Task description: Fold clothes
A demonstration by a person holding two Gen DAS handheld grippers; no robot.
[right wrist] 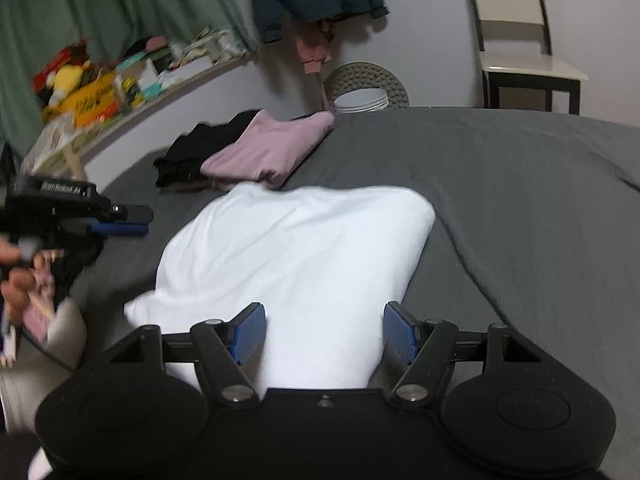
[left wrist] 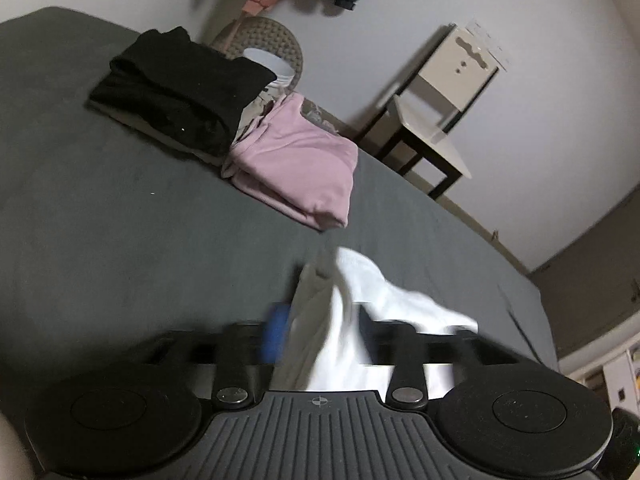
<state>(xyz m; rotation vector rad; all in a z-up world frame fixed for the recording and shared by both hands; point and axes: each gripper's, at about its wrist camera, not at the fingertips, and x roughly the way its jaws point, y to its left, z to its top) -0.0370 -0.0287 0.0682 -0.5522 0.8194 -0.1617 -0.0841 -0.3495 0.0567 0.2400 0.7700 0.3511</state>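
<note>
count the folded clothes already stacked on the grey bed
2: a folded black garment at the far edge, and a folded pink garment touching it. Beige fabric under the black one may be another.

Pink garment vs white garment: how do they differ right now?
The pink garment lies folded into a compact stack, beside the black pile; the white garment is spread loose and rumpled. The pink one lies farther from both grippers, untouched; the white one lies between the fingers of the open right gripper. Both rest on the grey bed cover.
</note>
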